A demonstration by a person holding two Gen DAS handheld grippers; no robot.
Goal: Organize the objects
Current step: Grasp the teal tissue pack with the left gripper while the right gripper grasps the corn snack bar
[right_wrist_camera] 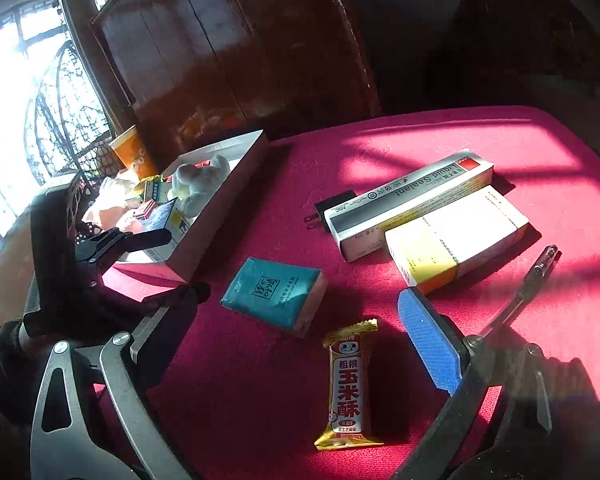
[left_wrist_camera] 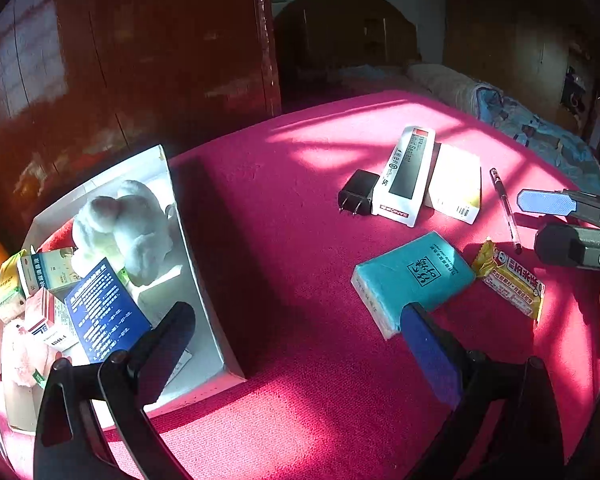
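Sunlit red cloth [right_wrist_camera: 260, 380] covers the table, with a dark wooden cabinet [right_wrist_camera: 228, 60] behind it. Largest is the white box [left_wrist_camera: 204, 280], left of the left gripper [left_wrist_camera: 300, 344], holding a plush toy [left_wrist_camera: 124, 224] and small cartons [left_wrist_camera: 104, 312]. Ahead of the right gripper [right_wrist_camera: 300, 328] lie the sealant box [right_wrist_camera: 408, 204] and the yellow-white carton [right_wrist_camera: 456, 236] side by side, the black charger [right_wrist_camera: 332, 210] touching the sealant box's left end. The teal tissue pack [right_wrist_camera: 276, 292] sits just before both grippers; the snack bar [right_wrist_camera: 348, 384] lies between the right gripper's fingers, untouched. The pen [right_wrist_camera: 528, 284] lies beside its right finger. Both grippers are spread apart, empty.
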